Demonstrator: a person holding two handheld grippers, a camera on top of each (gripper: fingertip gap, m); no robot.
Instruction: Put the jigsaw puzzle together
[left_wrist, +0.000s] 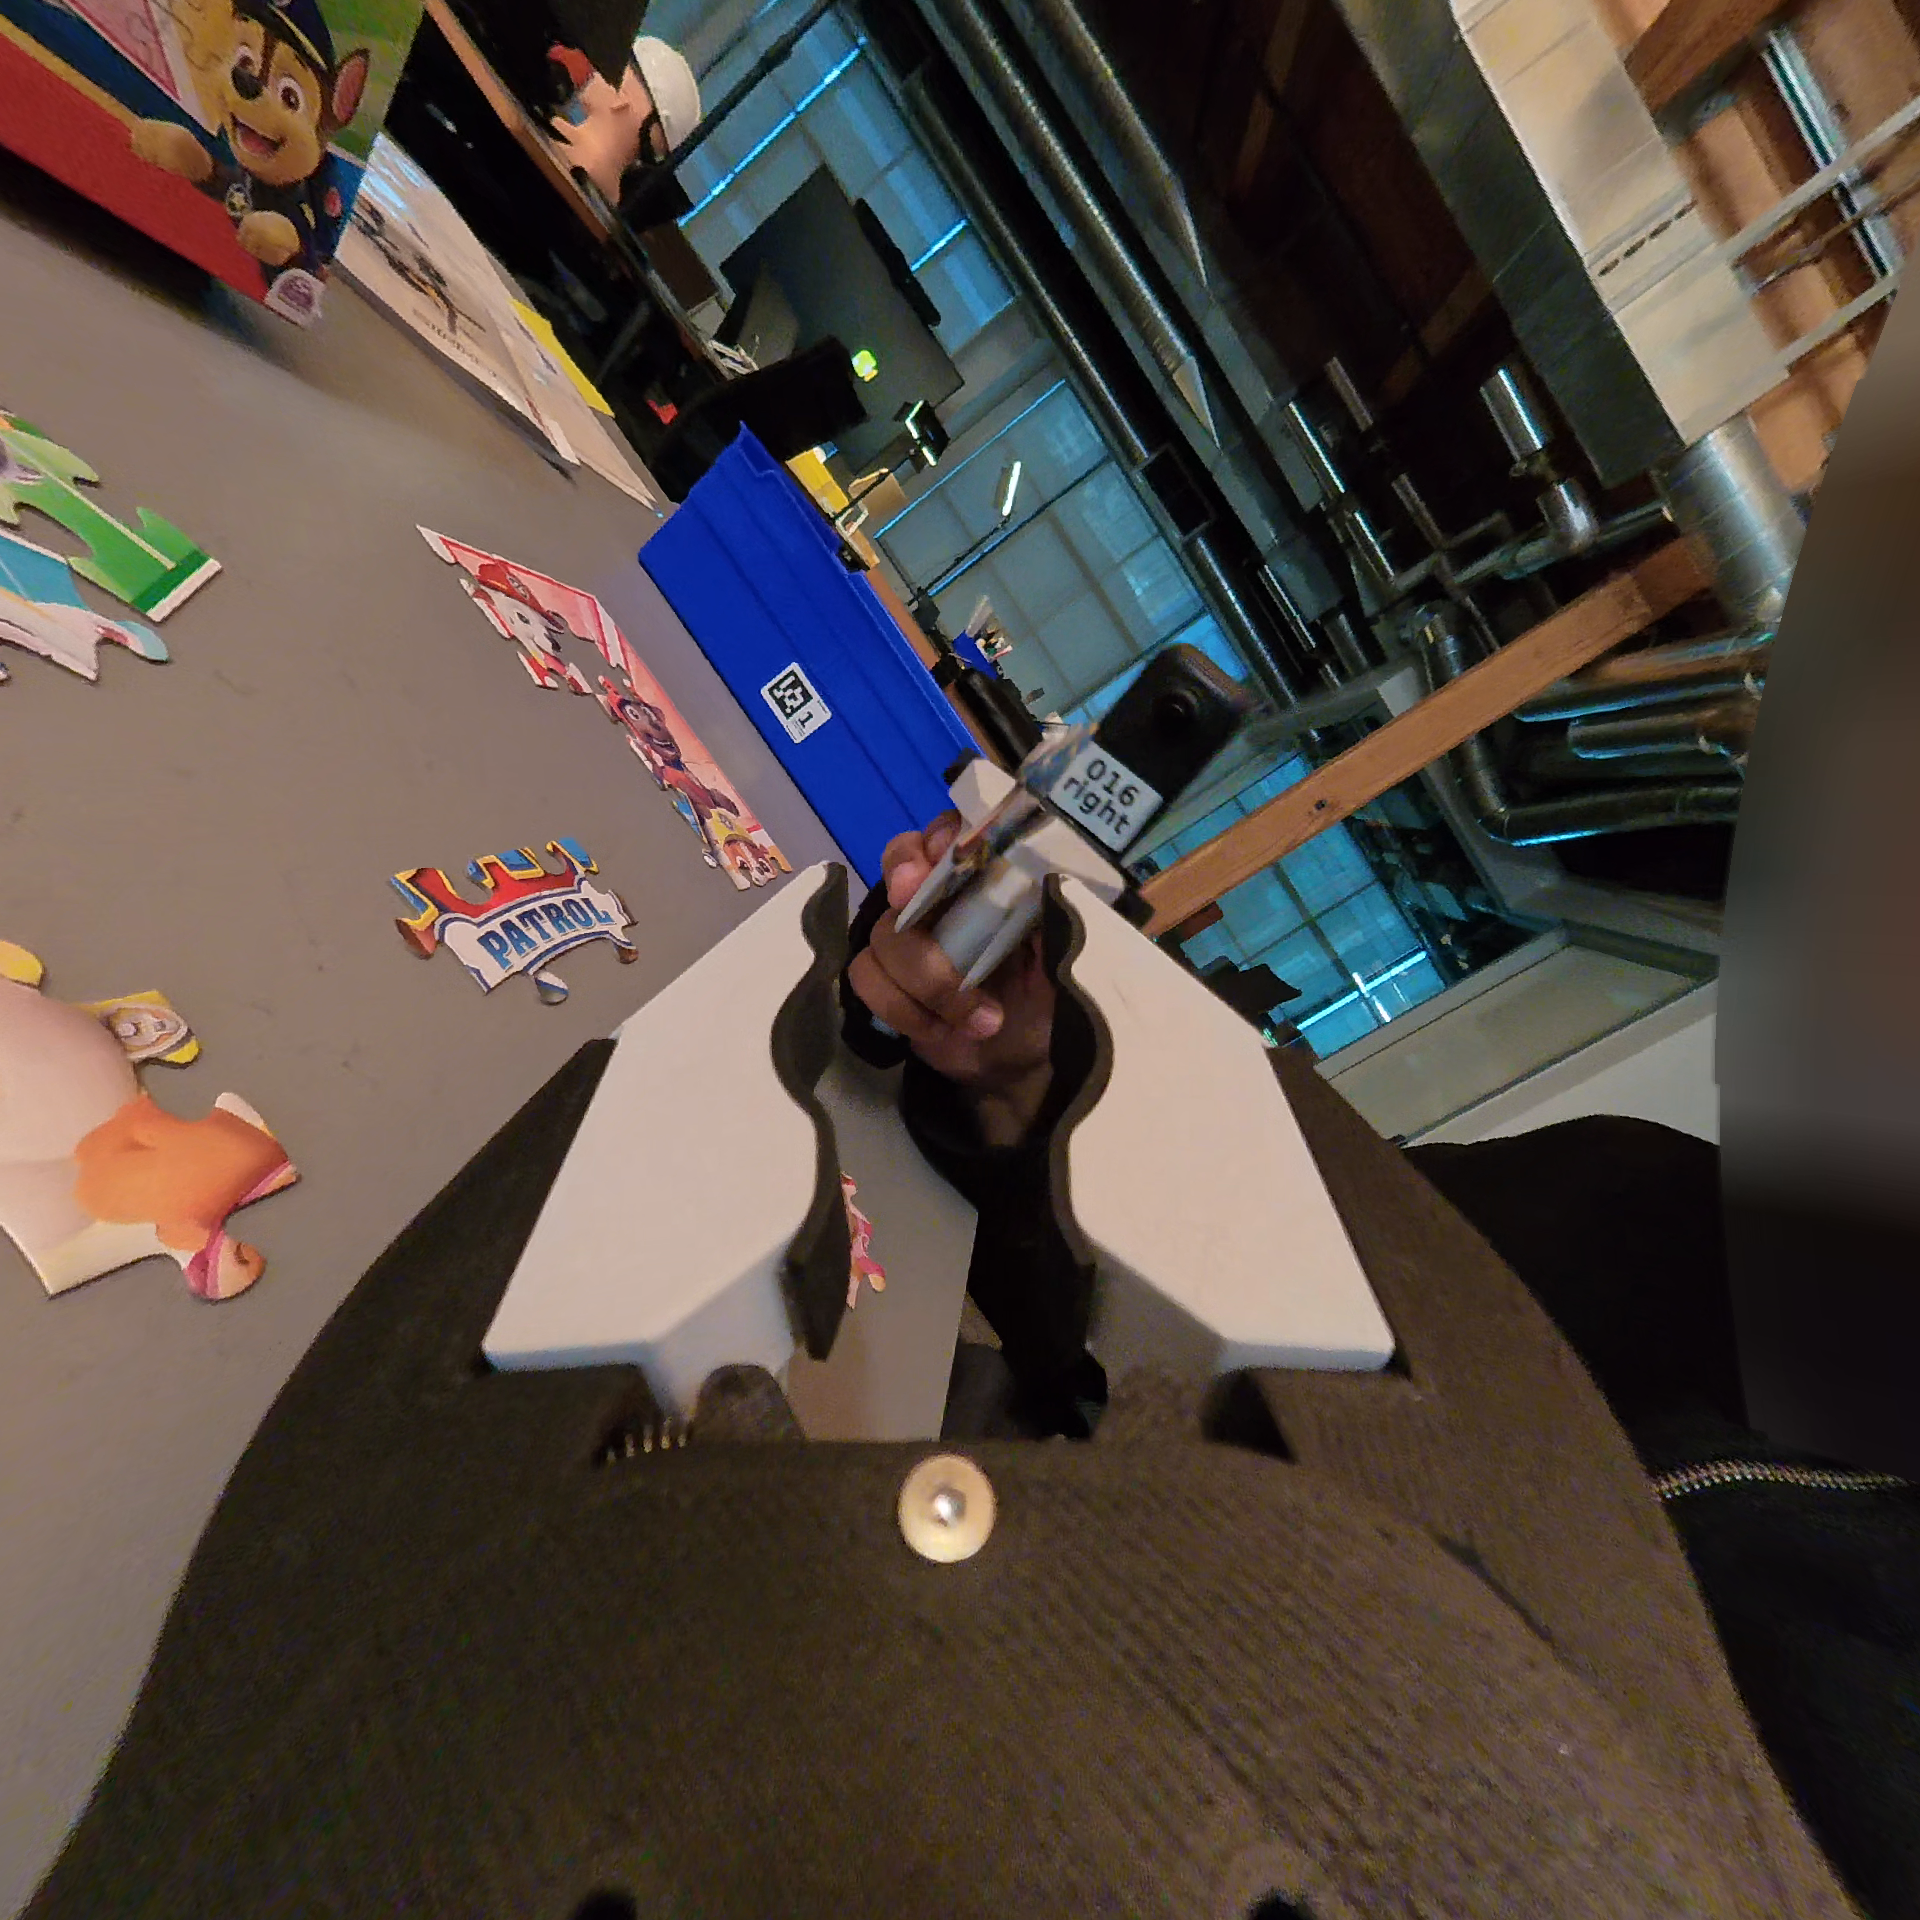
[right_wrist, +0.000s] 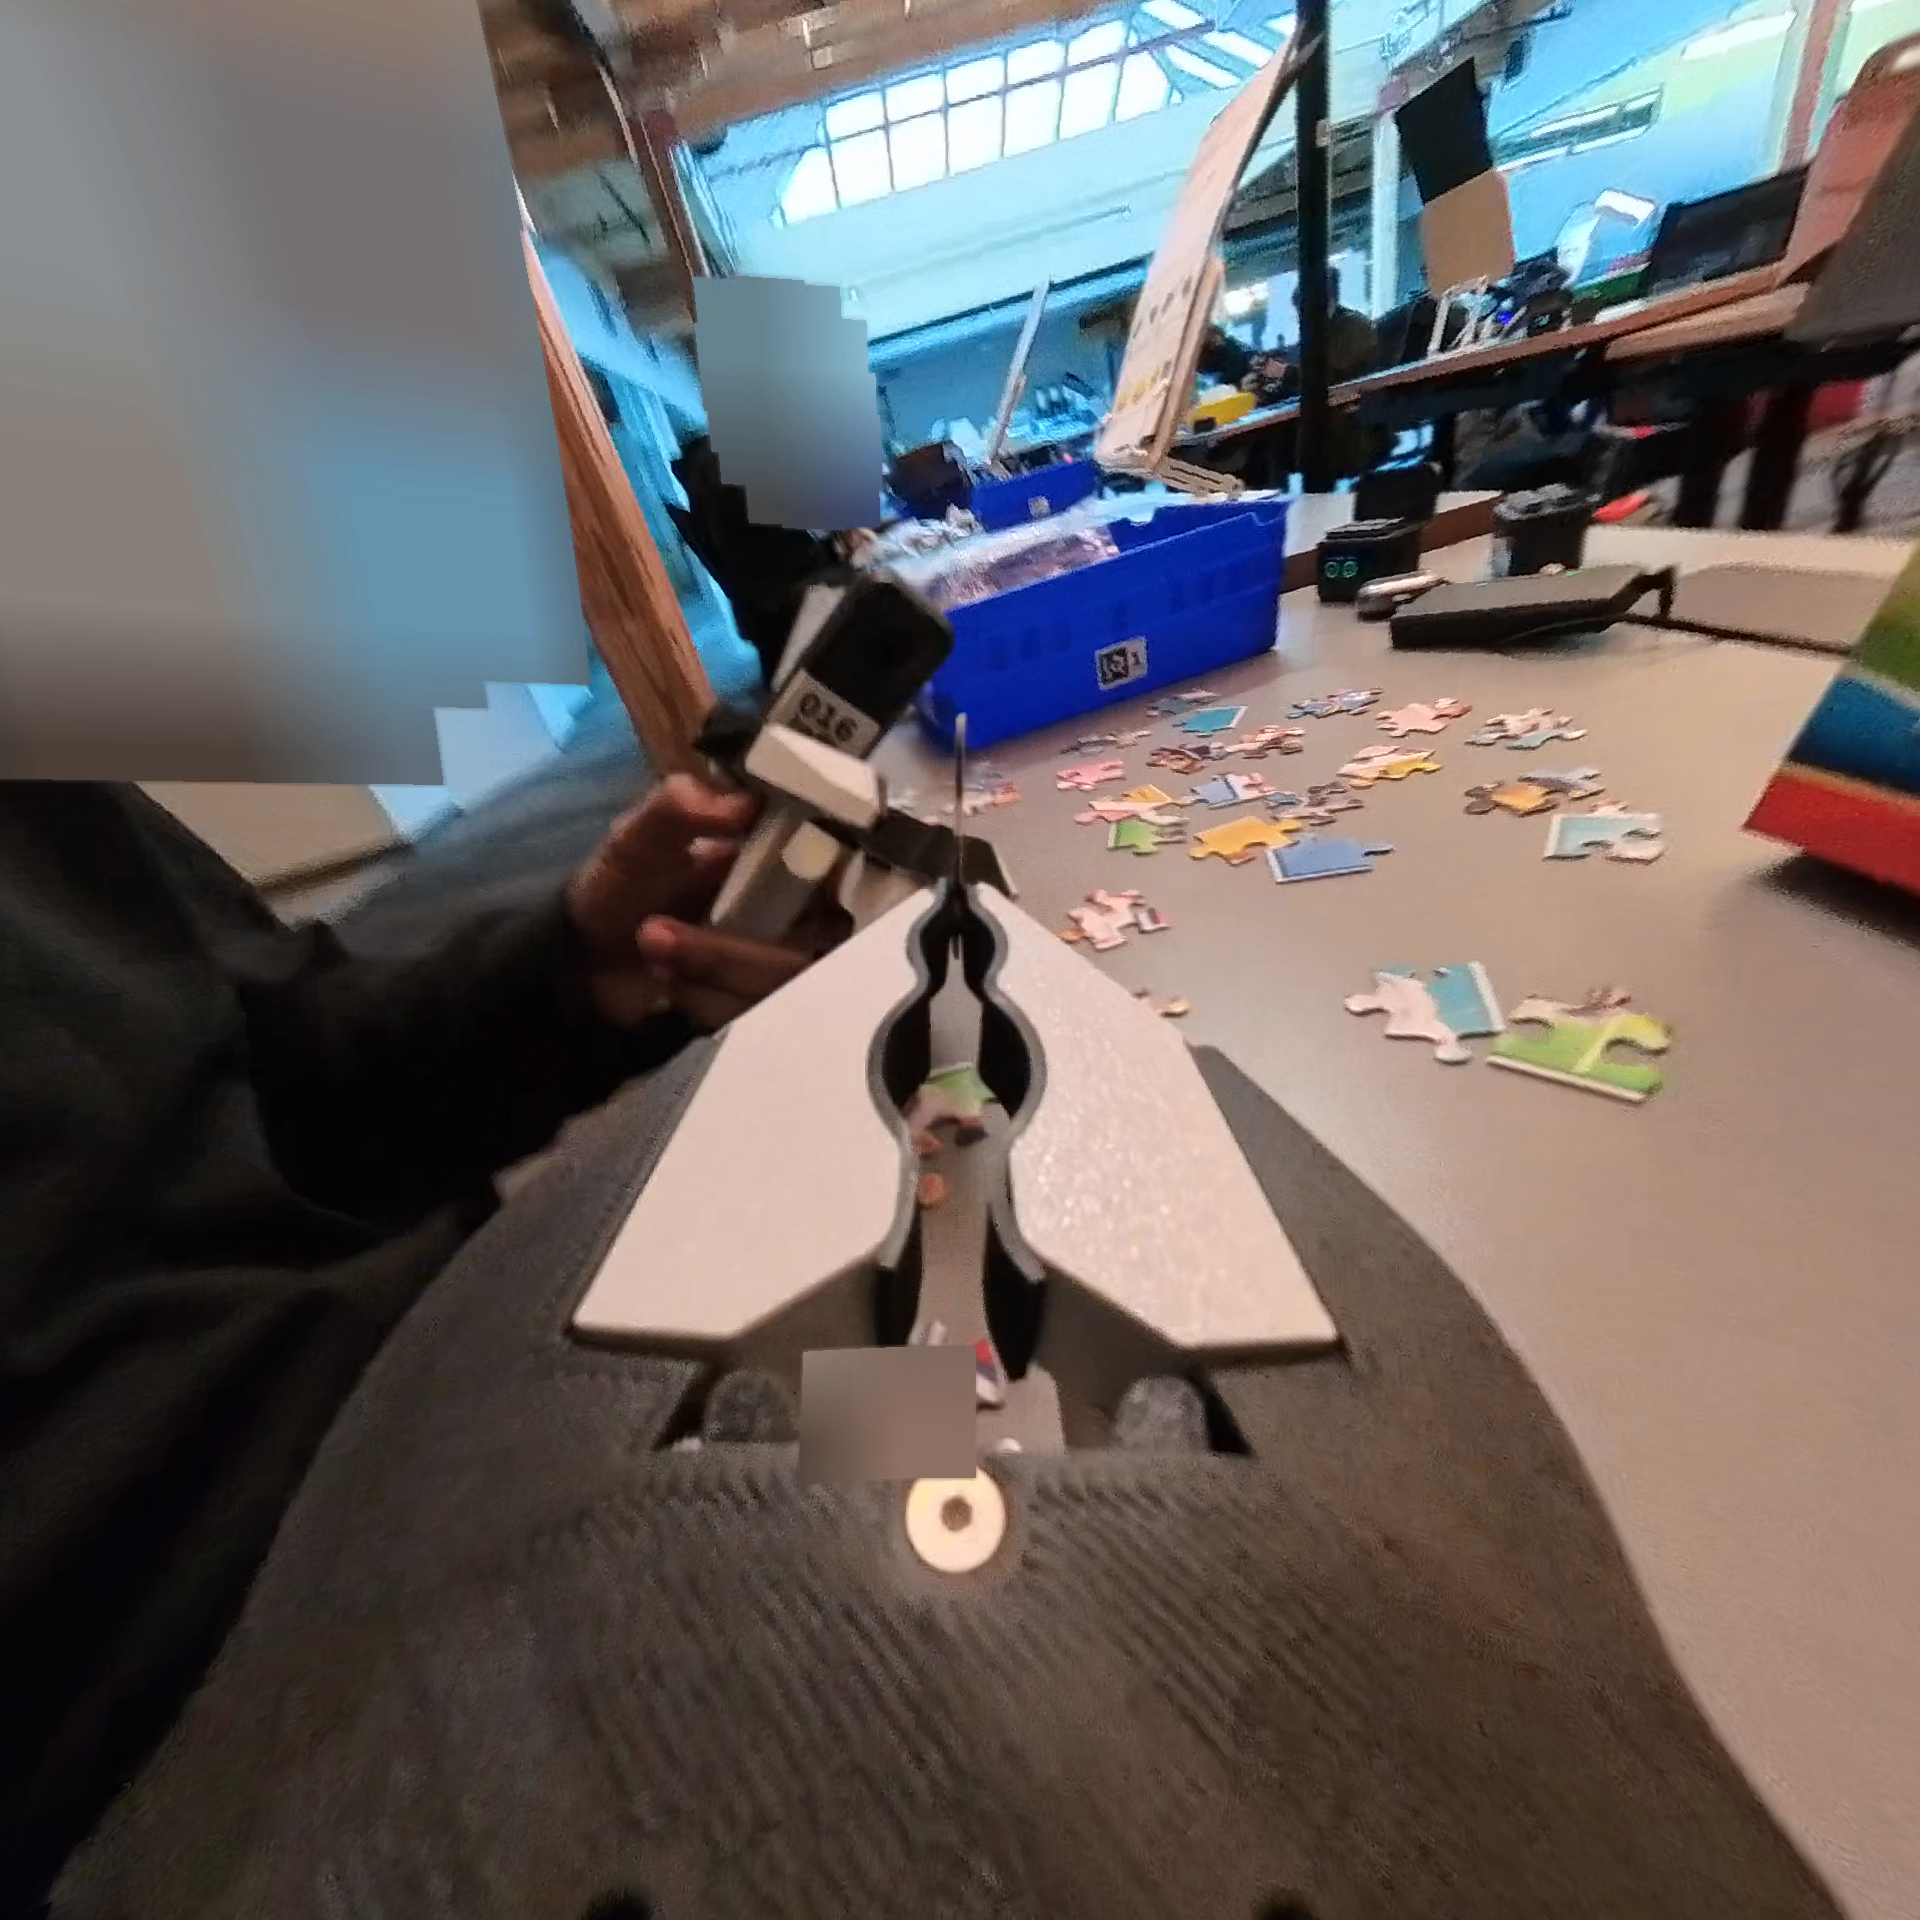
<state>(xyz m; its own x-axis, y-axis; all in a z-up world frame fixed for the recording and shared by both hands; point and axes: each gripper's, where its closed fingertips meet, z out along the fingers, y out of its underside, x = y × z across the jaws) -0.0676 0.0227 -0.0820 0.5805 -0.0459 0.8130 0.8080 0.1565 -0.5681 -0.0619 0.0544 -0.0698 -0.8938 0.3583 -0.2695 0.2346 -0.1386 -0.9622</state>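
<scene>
My right gripper (right_wrist: 956, 899) is shut on a thin cardboard puzzle piece (right_wrist: 958, 790), which stands upright and edge-on above its tips. In the left wrist view the same piece (left_wrist: 1023, 795) shows as a colourful strip pinched in the right gripper (left_wrist: 1003, 842), which a hand (left_wrist: 935, 997) holds. My left gripper (left_wrist: 940, 899) is open, its jaws wide apart, and faces the right gripper close up with nothing pressed between its pads. In the right wrist view the left gripper (right_wrist: 914, 847) reaches in from the left, its dark fingers beside the piece. Both grippers are raised above the grey table (right_wrist: 1455, 1195).
Several loose puzzle pieces (right_wrist: 1330, 821) lie on the table, among them a banner-shaped one (left_wrist: 514, 920). A blue bin (right_wrist: 1101, 613) stands behind them and also shows in the left wrist view (left_wrist: 810, 665). A colourful puzzle box (left_wrist: 208, 135) and black devices (right_wrist: 1507, 613) stand farther back. The gap from one gripper's tips to the other's is roughly 4 cm.
</scene>
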